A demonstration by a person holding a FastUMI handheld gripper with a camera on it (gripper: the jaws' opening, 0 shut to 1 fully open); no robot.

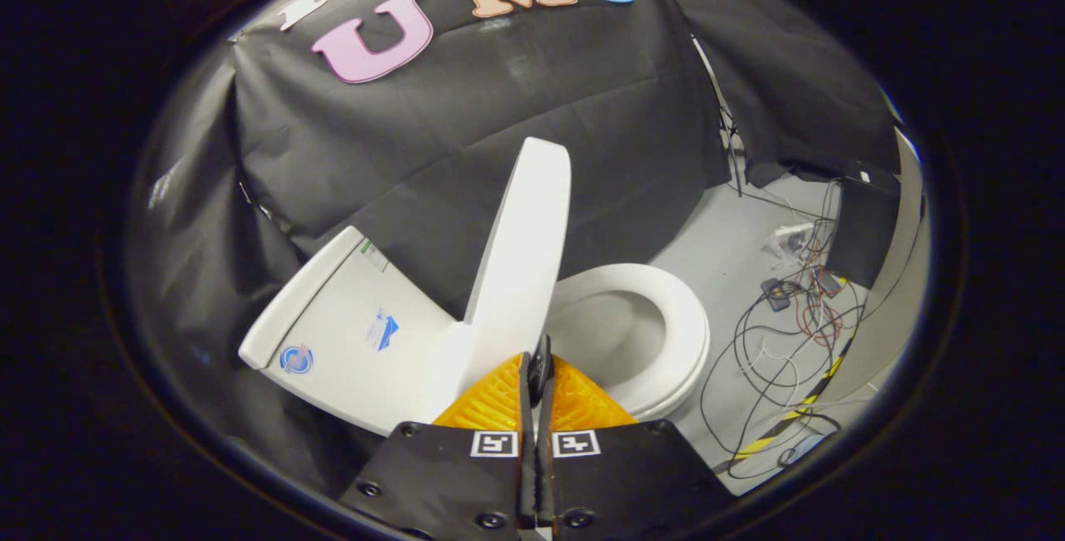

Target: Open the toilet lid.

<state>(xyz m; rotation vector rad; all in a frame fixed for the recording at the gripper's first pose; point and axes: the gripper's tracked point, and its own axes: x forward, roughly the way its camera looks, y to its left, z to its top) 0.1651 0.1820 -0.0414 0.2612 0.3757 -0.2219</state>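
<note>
The gripper, jaws closed with nothing between them, is nudging the toilet lid standing nearly upright at twelve o'clock; seemingly finishing the lift; next, tipping it toward the tank.

The toilet lid is a plain white, smooth oval slab, raised to near upright and seen almost edge-on, its rounded top end standing against the black cloth behind. Its lower end sits just ahead of the fingertips of the gripper, whose orange fingers are closed together with hardly any gap and nothing between them. To one side of the lid lies the white toilet seat, down flat as an open ring around the pale bowl. On the other side is the white tank, bearing small stickers.
</note>
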